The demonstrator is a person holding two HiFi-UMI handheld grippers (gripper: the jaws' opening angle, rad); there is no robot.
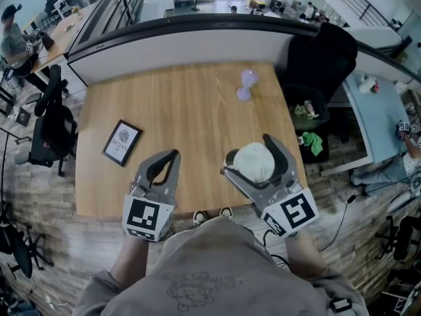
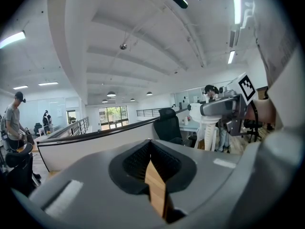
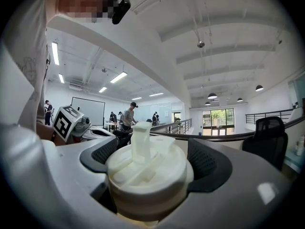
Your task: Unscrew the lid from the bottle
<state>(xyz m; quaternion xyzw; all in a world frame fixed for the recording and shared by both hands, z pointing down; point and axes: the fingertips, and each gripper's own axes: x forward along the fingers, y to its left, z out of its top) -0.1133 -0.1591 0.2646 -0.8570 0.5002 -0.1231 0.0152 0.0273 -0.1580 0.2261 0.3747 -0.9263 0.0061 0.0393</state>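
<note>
My right gripper (image 1: 253, 153) is shut on a round white lid (image 1: 254, 162) and holds it over the near right part of the wooden table (image 1: 191, 117). In the right gripper view the lid (image 3: 148, 168), with its upright spout, fills the space between the jaws of the right gripper (image 3: 150, 151). A small, pale purple see-through bottle (image 1: 247, 84) stands far back on the table. My left gripper (image 1: 172, 157) is shut with nothing in it, to the left of the right one. Only the table's wood shows through the slit of the left gripper (image 2: 150, 144). Whether anything hangs under the lid is hidden.
A black-framed card (image 1: 122, 142) lies on the table's left side. A black office chair (image 1: 320, 54) and a bin with green contents (image 1: 309, 118) stand just past the table's right edge. Another chair (image 1: 51, 127) is at the left. A curved railing (image 1: 197, 28) runs behind.
</note>
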